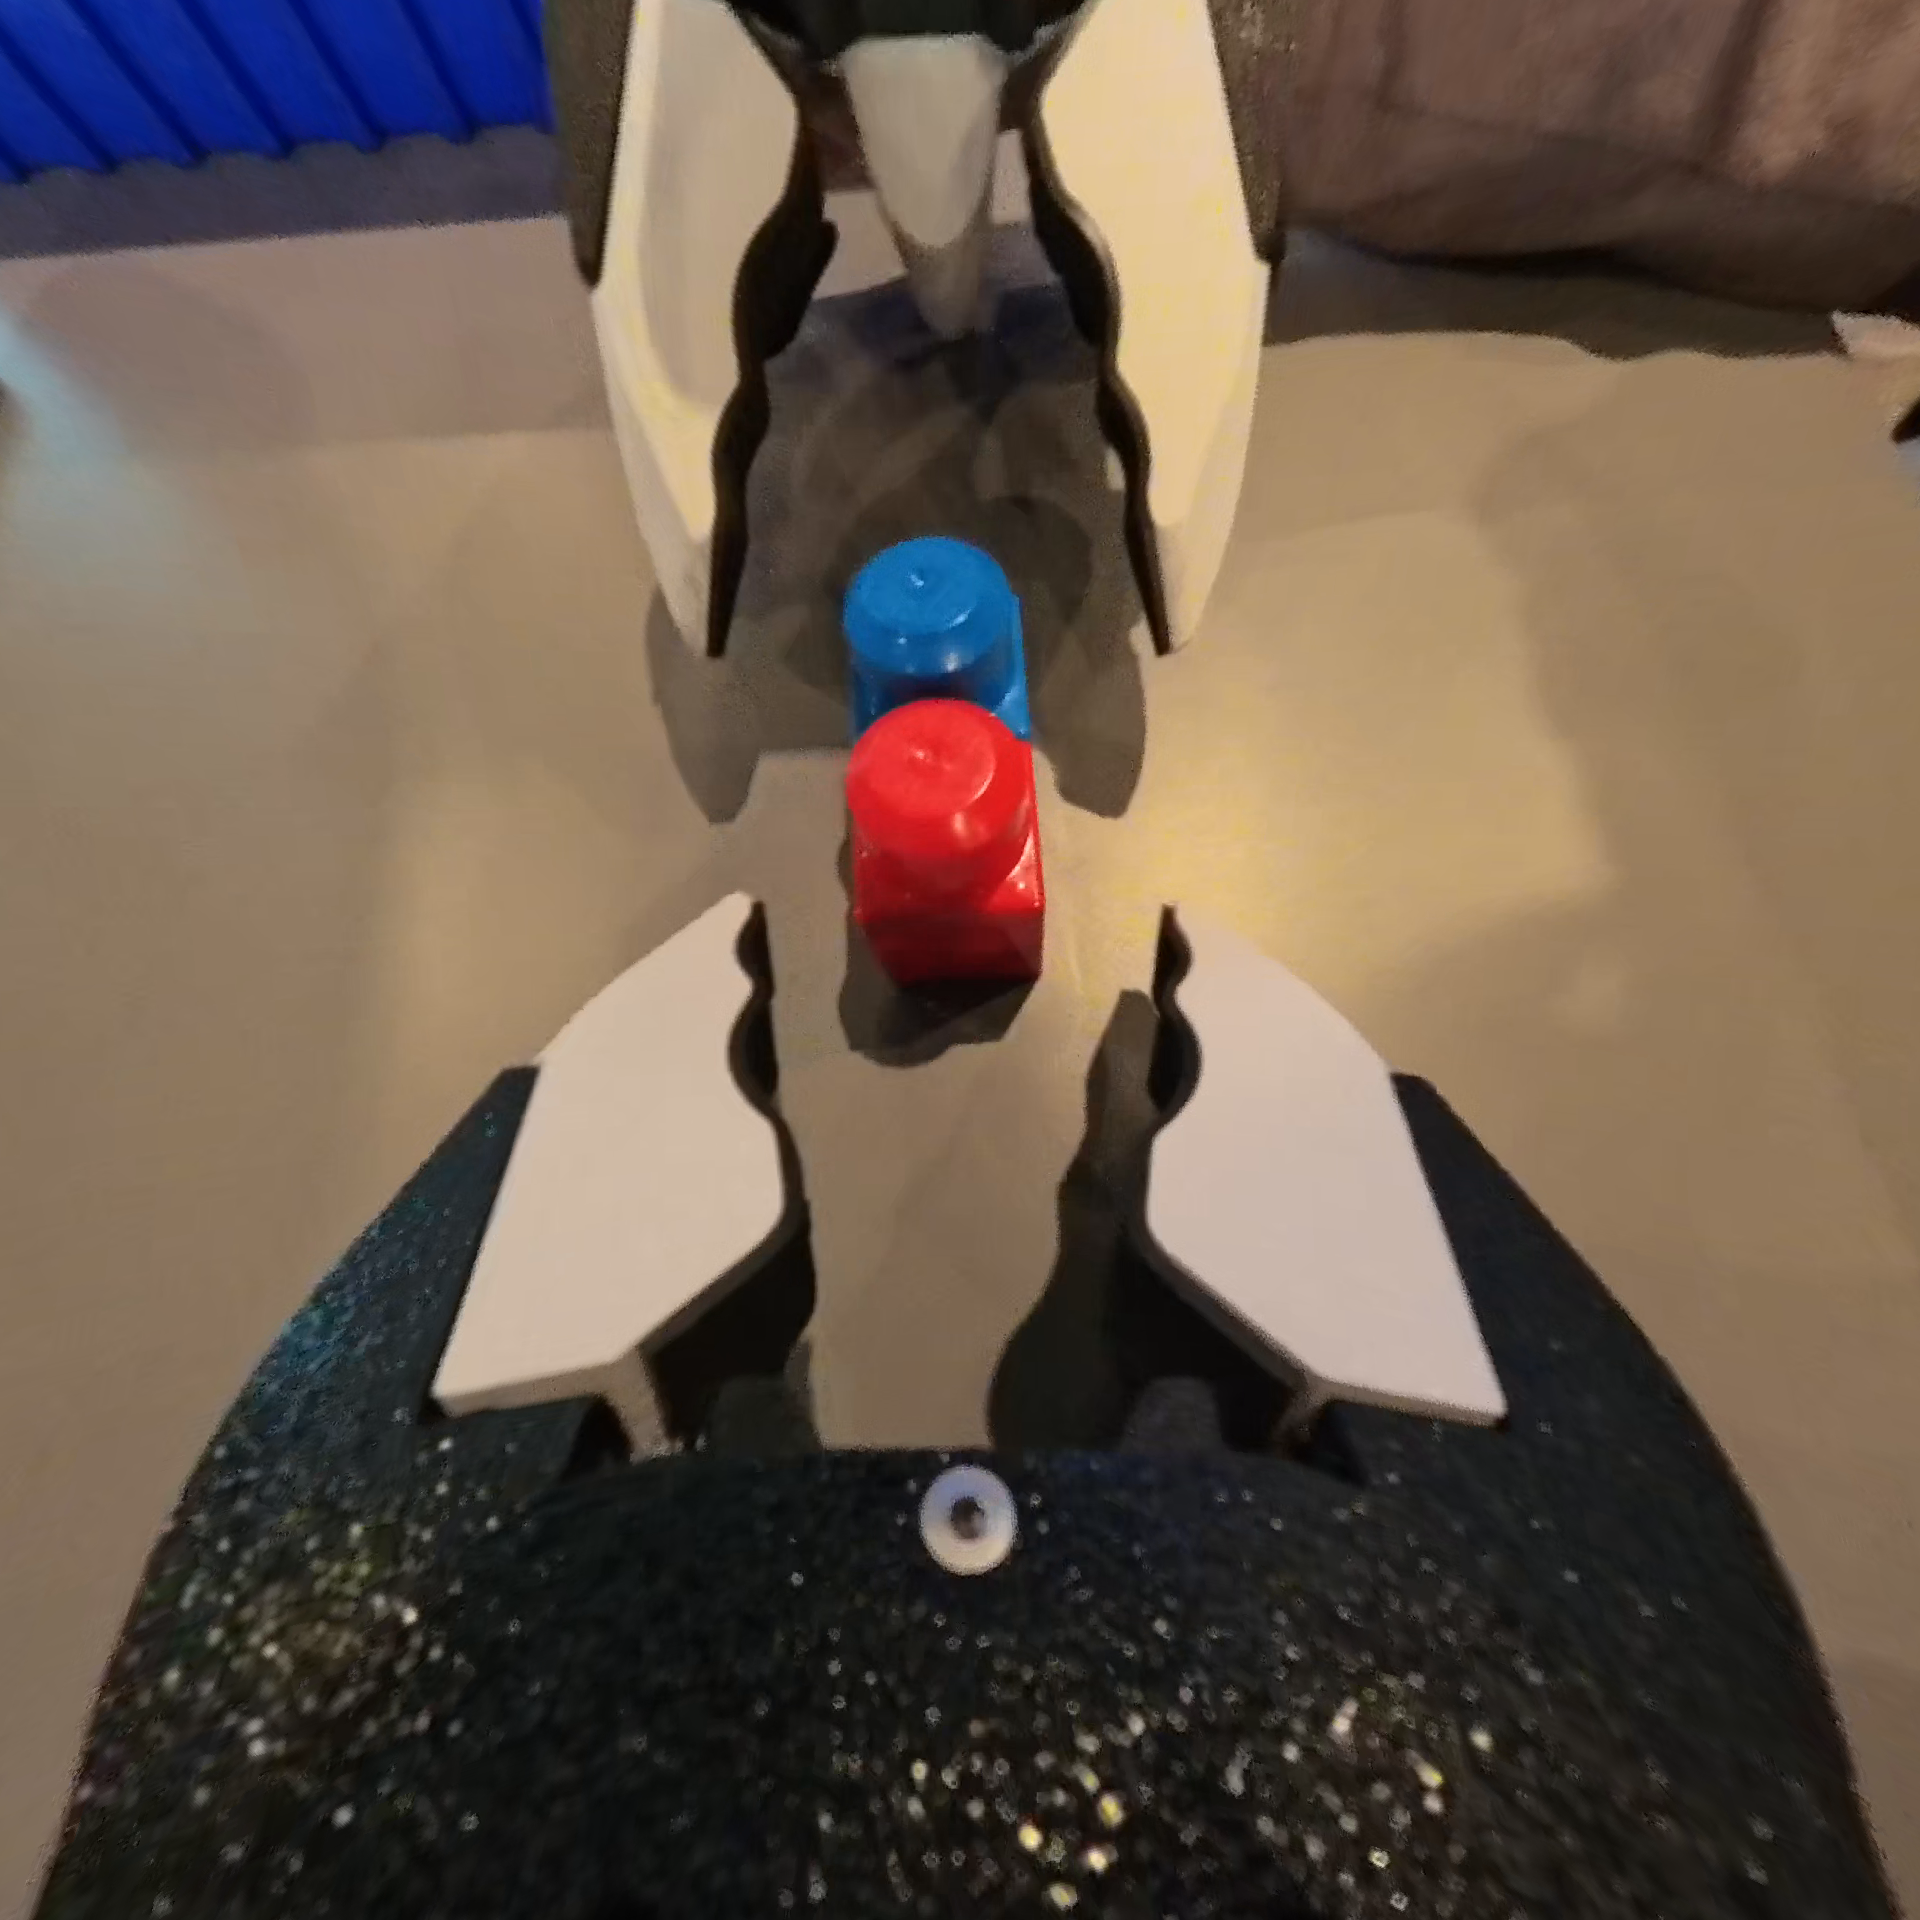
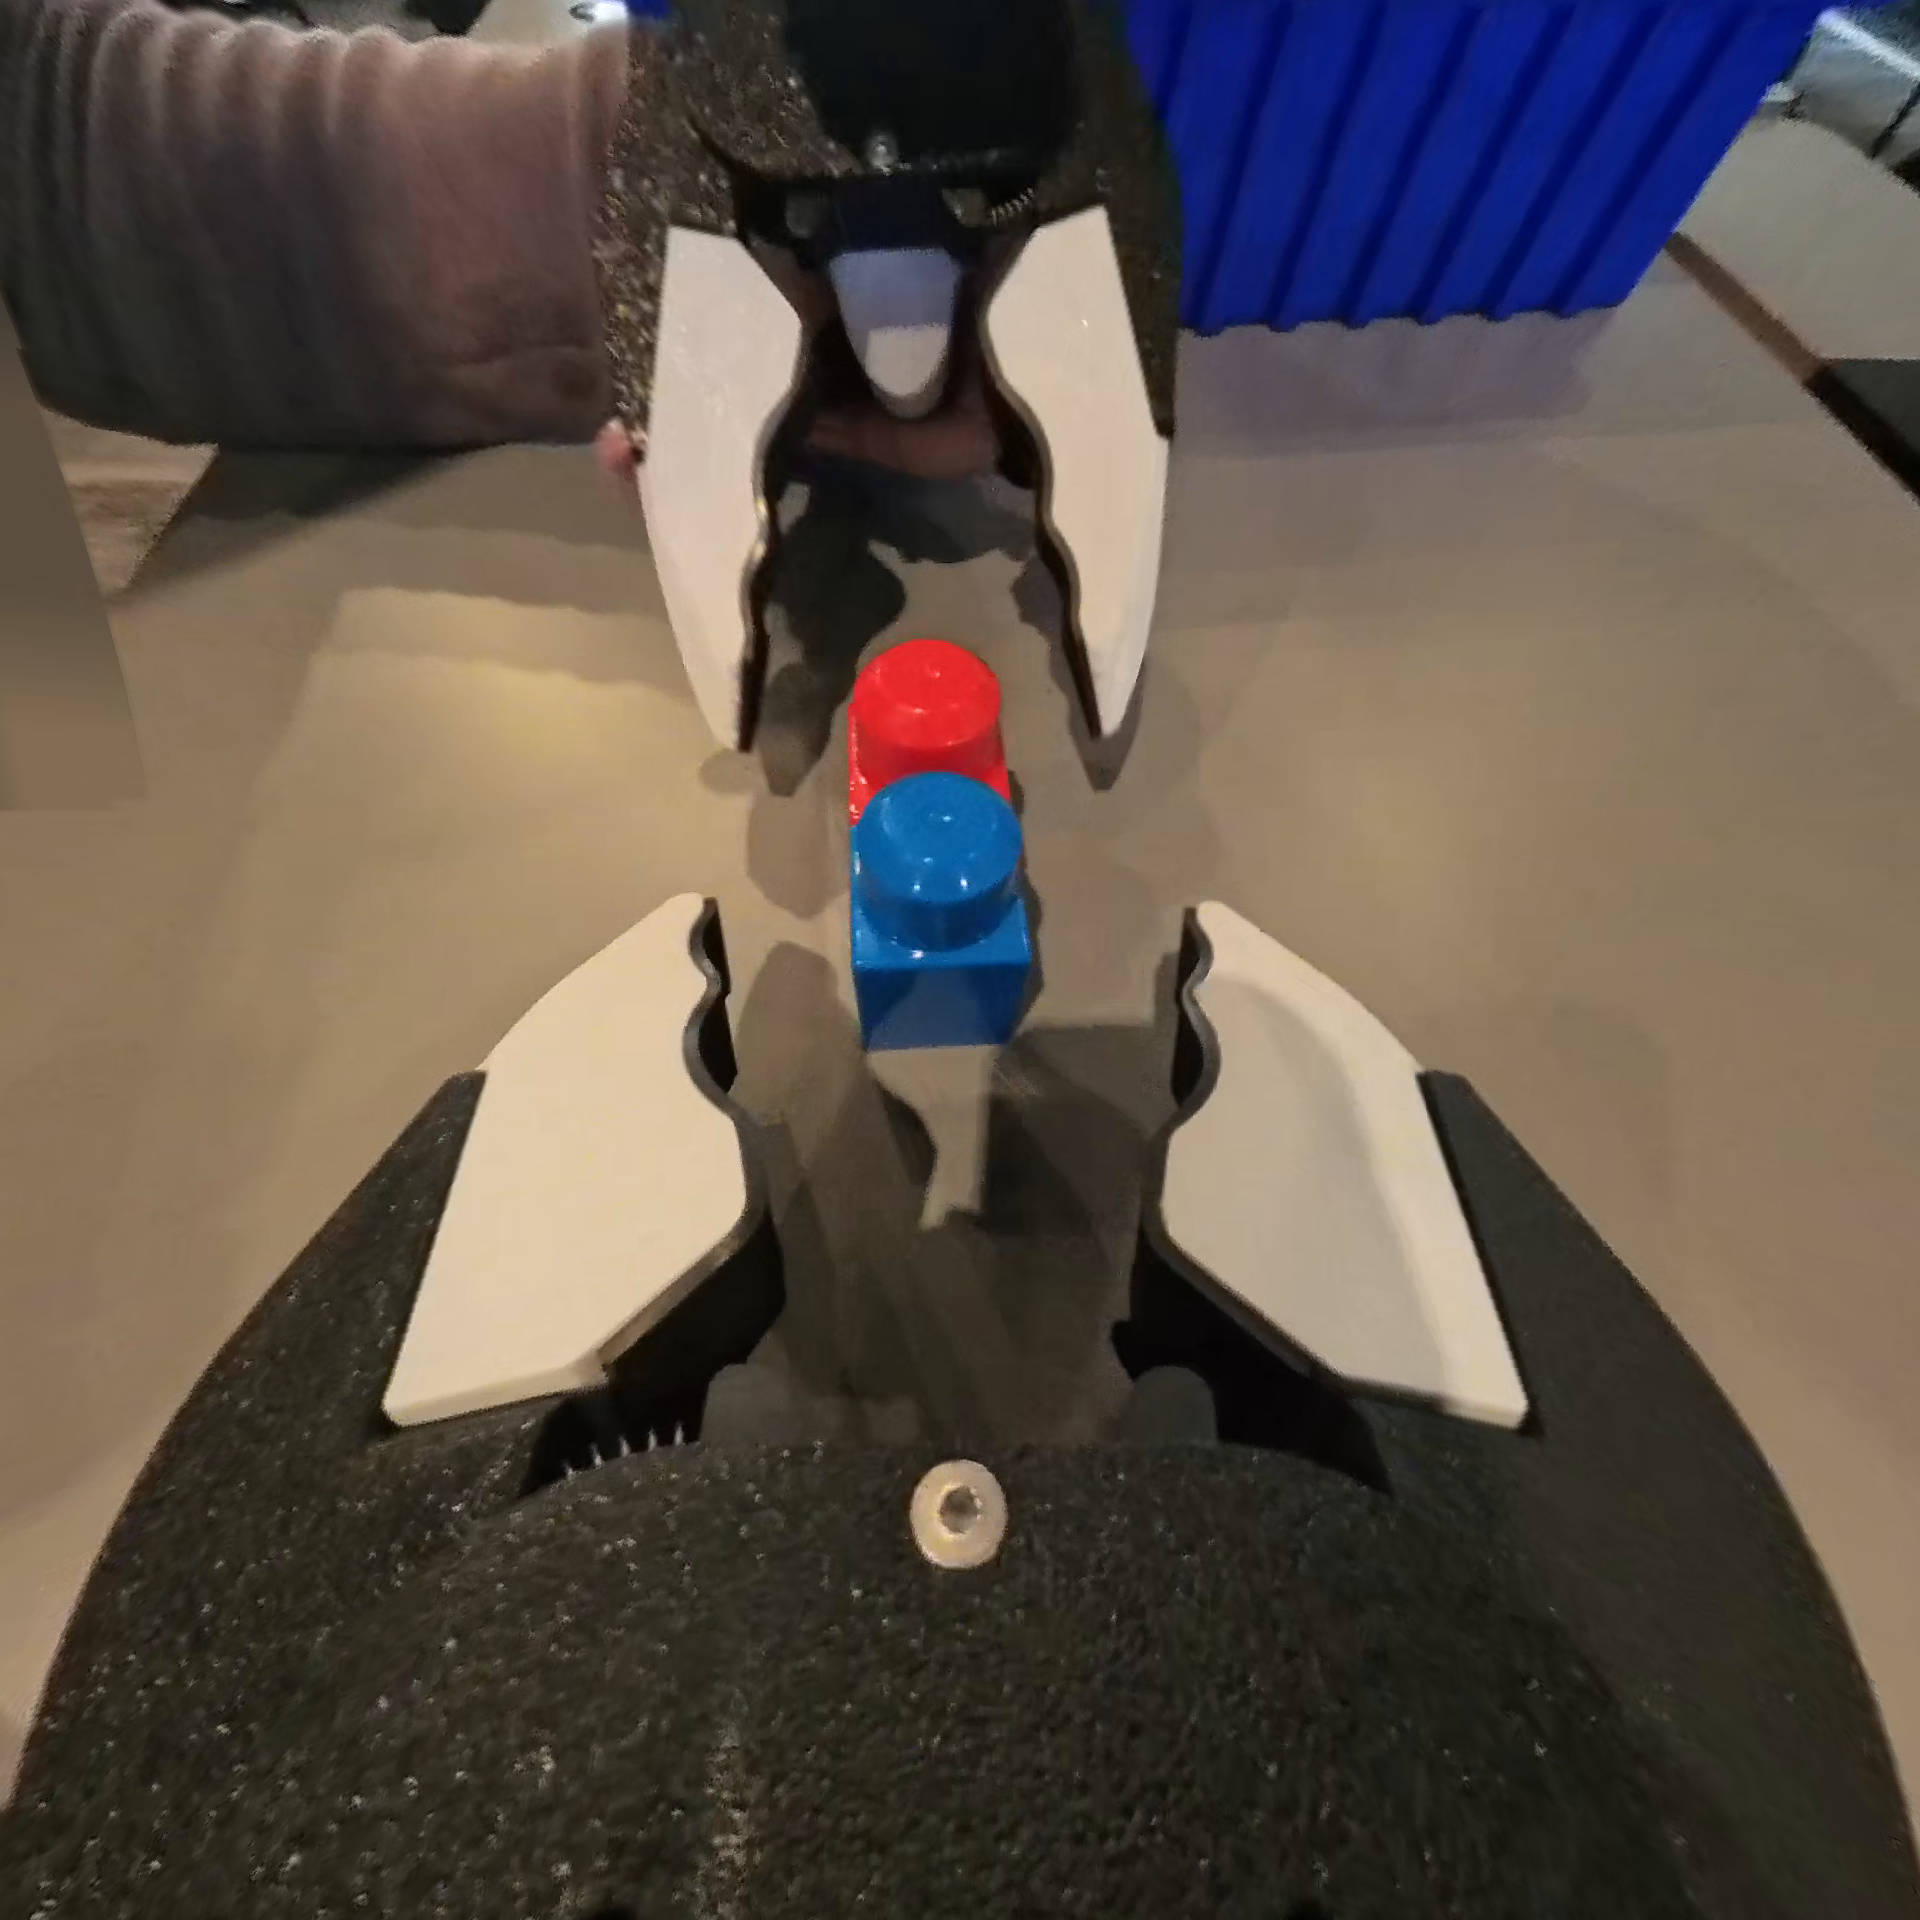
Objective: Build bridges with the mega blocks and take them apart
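Two glossy single-stud plastic blocks, red [image 1: 940, 842] and blue [image 2: 940, 914], touching on tan table [image 1: 312, 831] | left gripper [image 1: 961, 914] at 6 o'clock, right gripper [image 2: 951, 914] at 12, both spread apart, holding nothing | light, stiff, slick: pinch flat sides.

Two blocks between facing grippers
Blue block [image 2: 940, 925] stands just before the spread right gripper [image 2: 951, 914]; red block [image 2: 928, 727] touches behind it.

Red block [image 1: 940, 847], glossy, plain. Blue block [image 2: 940, 920], glossy, plain. Table [image 1: 312, 831] beige, unpatterned, warm yellowish glare patch beside the red block. Left gripper [image 1: 961, 914]: white fingers, black wavy pads, black speckled glittery body. Right gripper [image 2: 951, 914]: same white, black grainy body. Ribbed bright blue bin [image 2: 1455, 156] at the table's far edge. Sleeve [image 2: 291, 208] grey-mauve, fuzzy.
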`<state>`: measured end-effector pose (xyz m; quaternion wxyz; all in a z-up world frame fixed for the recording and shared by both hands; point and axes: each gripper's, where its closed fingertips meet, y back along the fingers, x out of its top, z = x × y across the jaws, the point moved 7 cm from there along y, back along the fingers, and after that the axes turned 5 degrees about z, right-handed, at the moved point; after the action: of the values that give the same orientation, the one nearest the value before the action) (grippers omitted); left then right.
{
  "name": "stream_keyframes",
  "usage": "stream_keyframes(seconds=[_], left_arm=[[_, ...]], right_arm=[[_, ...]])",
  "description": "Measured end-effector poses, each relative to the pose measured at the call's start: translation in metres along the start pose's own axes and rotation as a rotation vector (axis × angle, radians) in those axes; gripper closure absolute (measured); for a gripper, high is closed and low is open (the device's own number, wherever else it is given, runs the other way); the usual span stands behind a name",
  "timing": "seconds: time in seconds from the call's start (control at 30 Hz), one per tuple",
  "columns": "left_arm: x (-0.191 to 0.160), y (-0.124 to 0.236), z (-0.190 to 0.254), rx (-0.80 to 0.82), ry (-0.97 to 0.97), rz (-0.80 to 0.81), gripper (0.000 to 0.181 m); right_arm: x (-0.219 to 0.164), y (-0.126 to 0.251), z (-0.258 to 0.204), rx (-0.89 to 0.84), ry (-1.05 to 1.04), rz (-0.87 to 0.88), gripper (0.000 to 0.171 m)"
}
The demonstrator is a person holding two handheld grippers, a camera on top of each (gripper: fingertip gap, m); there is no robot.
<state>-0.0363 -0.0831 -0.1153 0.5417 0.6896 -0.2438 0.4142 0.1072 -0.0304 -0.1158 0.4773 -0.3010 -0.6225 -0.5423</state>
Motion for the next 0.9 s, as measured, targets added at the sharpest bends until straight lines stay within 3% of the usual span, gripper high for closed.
stream_keyframes(seconds=[0.2, 0.37, 0.53, 0.6, 0.77, 0.83, 0.9], left_arm=[[0.025, 0.034, 0.016, 0.05, 0.097, 0.166, 0.09], [0.057, 0.077, 0.072, -0.079, 0.125, 0.449, 0.095], [0.049, 0.145, 0.104, 0.146, 0.154, 0.485, 0.101], [0.037, 0.177, 0.107, 0.333, 0.196, 0.439, 0.103], [-0.02, 0.263, 0.096, 0.85, 0.346, 0.089, 0.119], [-0.041, 0.285, 0.091, 0.915, 0.418, -0.025, 0.125], [-0.055, 0.292, 0.085, 0.866, 0.458, -0.101, 0.131]], right_arm=[[0.027, 0.015, -0.005, -0.056, 0.077, 0.135, 0.086], [0.047, 0.022, -0.005, -0.114, 0.146, 0.302, 0.091], [0.058, 0.027, -0.002, -0.194, 0.169, 0.45, 0.1], [0.061, 0.027, -0.001, -0.224, 0.183, 0.477, 0.101], [0.063, 0.025, 0.001, -0.287, 0.206, 0.506, 0.103], [0.063, 0.026, 0.002, -0.296, 0.199, 0.515, 0.104], [0.062, 0.027, 0.003, -0.302, 0.191, 0.519, 0.104]])
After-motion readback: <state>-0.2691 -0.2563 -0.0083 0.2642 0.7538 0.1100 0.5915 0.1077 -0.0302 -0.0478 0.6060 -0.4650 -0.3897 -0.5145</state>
